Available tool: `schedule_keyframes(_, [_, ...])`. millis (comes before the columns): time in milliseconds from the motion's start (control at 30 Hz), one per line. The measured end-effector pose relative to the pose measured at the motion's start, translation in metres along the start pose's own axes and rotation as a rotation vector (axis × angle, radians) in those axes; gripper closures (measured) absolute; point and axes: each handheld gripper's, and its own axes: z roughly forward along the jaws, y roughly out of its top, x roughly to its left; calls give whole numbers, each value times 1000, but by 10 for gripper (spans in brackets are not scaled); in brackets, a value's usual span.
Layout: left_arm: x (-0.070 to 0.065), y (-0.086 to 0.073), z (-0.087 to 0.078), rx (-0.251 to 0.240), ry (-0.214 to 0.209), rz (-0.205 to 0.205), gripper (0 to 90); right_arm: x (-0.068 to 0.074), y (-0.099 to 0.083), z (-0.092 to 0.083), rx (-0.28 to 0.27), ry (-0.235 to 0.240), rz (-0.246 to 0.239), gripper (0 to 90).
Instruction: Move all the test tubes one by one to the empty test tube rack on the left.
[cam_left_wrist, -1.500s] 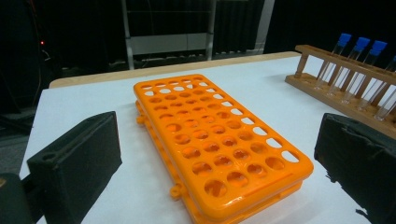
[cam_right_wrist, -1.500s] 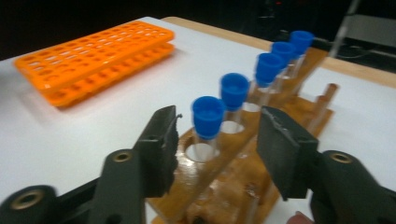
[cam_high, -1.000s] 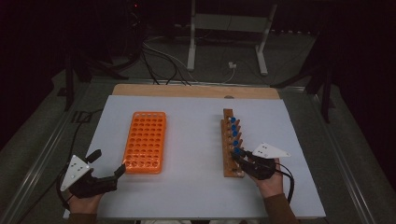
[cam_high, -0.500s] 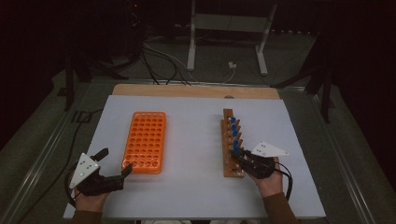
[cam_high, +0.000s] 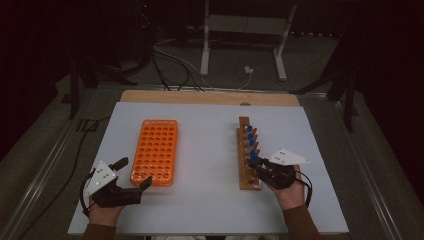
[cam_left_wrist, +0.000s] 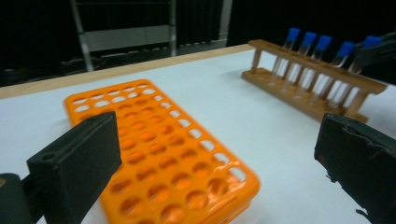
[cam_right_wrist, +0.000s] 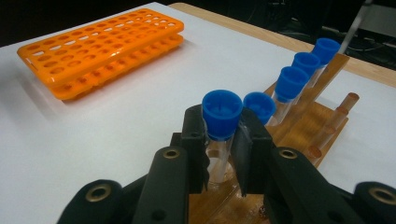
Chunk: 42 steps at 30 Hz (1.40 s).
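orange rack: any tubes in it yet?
Empty. Every hole visible in the orange plastic tube rack is open; the blue-capped tubes stand in the wooden rack.

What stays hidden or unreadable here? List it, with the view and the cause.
- Clamped tube, right gripper view: its foot and its hole in the wooden rack are covered by the right gripper.
- Same tube, high view: too small, that gripper overlaps it.
- Orange rack, left gripper view: near end blurred, cut by the bottom edge.

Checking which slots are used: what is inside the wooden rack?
The wooden rack holds five blue-capped tubes; the right gripper clamps the nearest. Its fingers hide that tube's lower part.
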Motion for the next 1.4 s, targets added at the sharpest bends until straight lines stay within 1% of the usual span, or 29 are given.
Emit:
schedule_keyframes(133, [-5, 9, 5, -6, -39, 4, 11, -1, 8, -5, -3, 6, 6, 769])
schedule_keyframes(200, [-8, 13, 9, -3, -56, 17, 11, -2, 9, -7, -6, 9, 11, 768])
schedule_keyframes(233, [-10, 16, 11, -3, -60, 25, 11, -3, 13, -9, -11, 14, 15, 769])
schedule_keyframes(433, [-22, 31, 27, 0, -121, 59, 11, -5, 23, -14, -16, 19, 13, 769])
schedule_keyframes(500, [-26, 35, 32, 1, -143, 71, 11, -6, 30, -17, -21, 19, 5, 769])
schedule_keyframes(533, [-28, 38, 34, -1, -151, 73, 11, -6, 30, -17, -21, 19, 5, 769])
schedule_keyframes(633, [-34, 43, 41, -3, -175, 82, 12, -5, 38, -20, -28, 19, -7, 769])
schedule_keyframes(733, [-39, 48, 46, -2, -186, 93, 15, -2, 46, -22, -35, 21, -23, 769])
schedule_keyframes(767, [-40, 49, 48, -5, -189, 93, 16, 1, 50, -22, -36, 26, -31, 769])
schedule_keyframes(800, [-41, 51, 49, -6, -192, 95, 16, 1, 50, -22, -36, 26, -31, 769])
schedule_keyframes(933, [-46, 58, 54, -15, -210, 105, 19, 6, 56, -21, -41, 35, -51, 770])
schedule_keyframes(1033, [-51, 62, 58, -19, -222, 114, 34, 12, 59, -16, -41, 51, -55, 770])
schedule_keyframes(1133, [-56, 64, 65, -12, -236, 123, 38, 15, 60, -13, -39, 61, -60, 769])
schedule_keyframes(1267, [-63, 66, 76, 4, -251, 137, 37, 22, 64, -6, -41, 86, -66, 769])
schedule_keyframes(1300, [-64, 66, 79, 8, -256, 138, 36, 26, 66, -3, -42, 98, -69, 770])
schedule_keyframes(1400, [-68, 65, 87, 21, -267, 148, 36, 30, 68, 0, -44, 111, -72, 769])
